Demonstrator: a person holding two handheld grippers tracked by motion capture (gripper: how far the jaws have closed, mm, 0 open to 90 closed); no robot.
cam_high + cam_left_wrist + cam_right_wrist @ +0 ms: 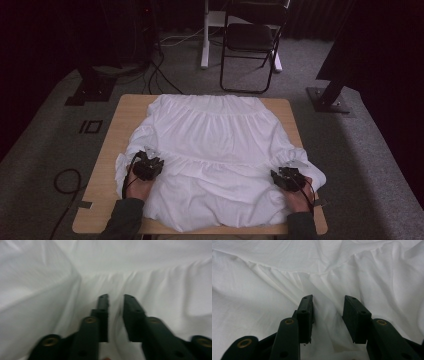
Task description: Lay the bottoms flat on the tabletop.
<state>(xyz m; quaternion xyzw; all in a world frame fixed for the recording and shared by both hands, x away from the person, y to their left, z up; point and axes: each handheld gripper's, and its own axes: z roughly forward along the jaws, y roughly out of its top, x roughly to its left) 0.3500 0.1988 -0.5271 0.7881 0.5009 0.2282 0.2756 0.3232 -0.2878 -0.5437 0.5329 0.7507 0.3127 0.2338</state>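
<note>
White garment point(215, 150) lay spread over the wooden table point(125, 115); left gripper point(148, 166) rested on its near-left part, jaws slightly parted astride a fold, while right gripper point(286, 178), near-right, stood wider open over cloth

A black folding chair point(252, 42) stands on the grey carpet point(45, 150) behind the wooden table point(112, 145). Black cables point(157, 70) lie nearby.
</note>
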